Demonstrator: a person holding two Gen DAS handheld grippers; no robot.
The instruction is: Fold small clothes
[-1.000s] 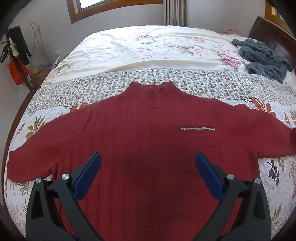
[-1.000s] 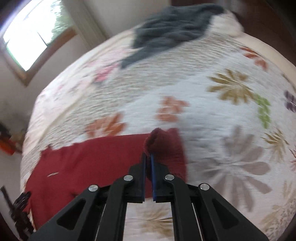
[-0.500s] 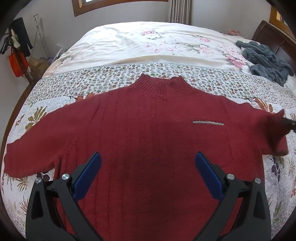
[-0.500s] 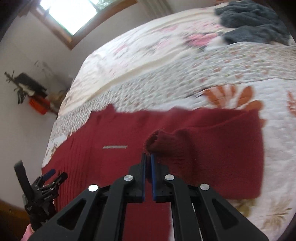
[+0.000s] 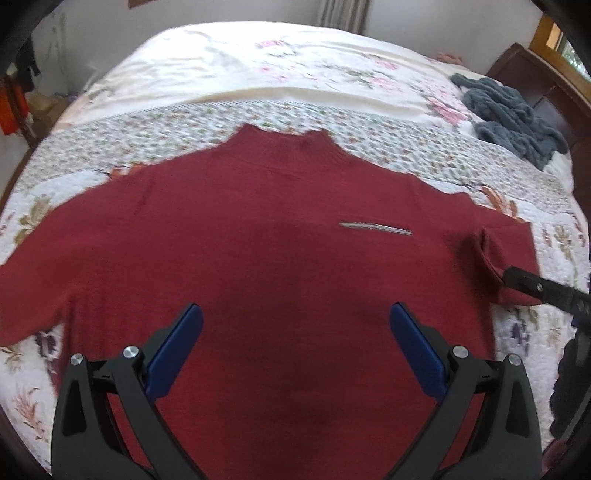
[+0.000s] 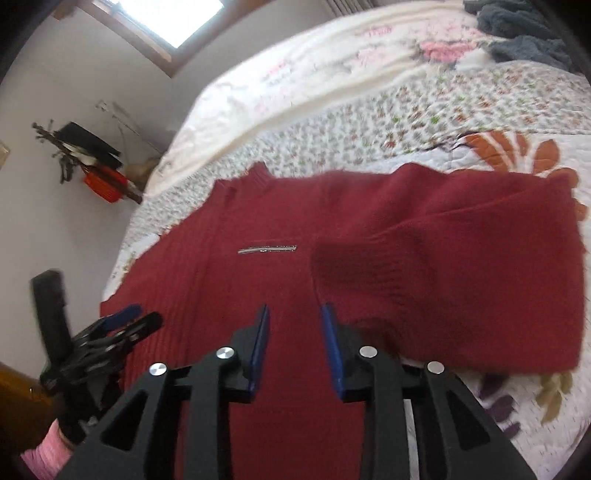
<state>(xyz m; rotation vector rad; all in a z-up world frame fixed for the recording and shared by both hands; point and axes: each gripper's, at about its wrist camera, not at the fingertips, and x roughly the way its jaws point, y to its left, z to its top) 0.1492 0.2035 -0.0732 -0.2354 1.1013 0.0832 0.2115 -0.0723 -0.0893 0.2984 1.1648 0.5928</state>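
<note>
A dark red knitted sweater (image 5: 280,251) (image 6: 258,288) lies flat, front up, on the floral quilt, with a silver bar (image 5: 375,228) (image 6: 266,248) on its chest. Its right sleeve (image 6: 461,258) is folded inward over the body, the ribbed cuff (image 6: 354,269) lying just ahead of my right gripper (image 6: 294,314). That gripper is open, with nothing between its blue pads. My left gripper (image 5: 293,314) hovers wide open above the sweater's lower body. The left sleeve (image 5: 33,266) stretches out flat to the left.
A grey-blue fuzzy garment (image 5: 513,118) (image 6: 524,33) lies bunched at the bed's far right by a dark wooden headboard (image 5: 535,85). A cluttered rack with orange items (image 6: 99,173) stands by the wall left of the bed. A pink sleeve (image 6: 44,454) shows behind my left gripper.
My right gripper carried the right cuff inward across the sweater, then opened and let it go. The sleeve now lies folded over the body. My left gripper stayed open, drifting slightly.
</note>
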